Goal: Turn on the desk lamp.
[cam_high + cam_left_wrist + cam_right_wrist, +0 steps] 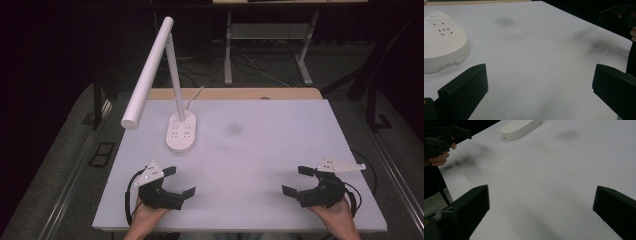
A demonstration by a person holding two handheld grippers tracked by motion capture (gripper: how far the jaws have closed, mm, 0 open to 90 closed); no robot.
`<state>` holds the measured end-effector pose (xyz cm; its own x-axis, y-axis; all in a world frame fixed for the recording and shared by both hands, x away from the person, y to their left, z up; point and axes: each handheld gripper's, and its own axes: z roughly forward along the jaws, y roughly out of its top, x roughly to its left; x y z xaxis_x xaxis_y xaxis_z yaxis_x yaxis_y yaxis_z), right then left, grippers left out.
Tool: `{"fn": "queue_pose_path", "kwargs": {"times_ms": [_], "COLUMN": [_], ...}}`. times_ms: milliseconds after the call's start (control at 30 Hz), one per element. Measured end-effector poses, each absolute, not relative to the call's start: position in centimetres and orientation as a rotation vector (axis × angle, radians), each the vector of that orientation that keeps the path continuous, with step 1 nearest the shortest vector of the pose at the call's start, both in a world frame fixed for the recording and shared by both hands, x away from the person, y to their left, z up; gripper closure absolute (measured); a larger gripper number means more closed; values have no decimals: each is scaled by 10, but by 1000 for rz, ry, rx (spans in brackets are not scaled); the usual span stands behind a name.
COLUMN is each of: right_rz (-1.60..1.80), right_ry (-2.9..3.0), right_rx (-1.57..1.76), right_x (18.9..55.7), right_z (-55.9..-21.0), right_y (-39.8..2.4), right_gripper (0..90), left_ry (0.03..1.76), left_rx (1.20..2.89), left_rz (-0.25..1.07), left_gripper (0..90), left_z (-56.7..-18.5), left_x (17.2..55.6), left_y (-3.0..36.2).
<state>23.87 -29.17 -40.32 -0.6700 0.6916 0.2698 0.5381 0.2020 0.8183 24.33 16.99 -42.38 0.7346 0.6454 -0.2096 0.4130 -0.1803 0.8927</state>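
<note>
Left claw [179,181]: you are holding it at the desk's 7 o'clock, jaws spread wide with nothing between them, aiming toward 2 o'clock.
Right claw [294,180]: you are holding it at the desk's 5 o'clock, jaws spread wide and empty, aiming toward 10 o'clock.
Desk [260,150]: it is lying white and bare between your two claws, a faint dark smudge [233,129] showing past its middle.
Lamp base [181,132]: it is sitting at 11 o'clock, well apart from your left claw.
Lamp head [147,75]: it is reaching out over the desk's left edge.
</note>
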Motion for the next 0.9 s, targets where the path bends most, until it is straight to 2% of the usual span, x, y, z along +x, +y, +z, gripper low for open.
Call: {"fn": "queue_pose_path", "kwargs": {"times_ms": [900], "right_rz": [1462], "right_ry": [2346], "right_rx": [1213], "right_x": [240], "right_z": [-405], "right_y": [-294], "right_gripper": [6], "left_ry": [818], "left_rx": [1824], "left_rz": [260], "left_gripper": [0], "left_z": [-424], "left_x": [243], "left_y": [169]}}
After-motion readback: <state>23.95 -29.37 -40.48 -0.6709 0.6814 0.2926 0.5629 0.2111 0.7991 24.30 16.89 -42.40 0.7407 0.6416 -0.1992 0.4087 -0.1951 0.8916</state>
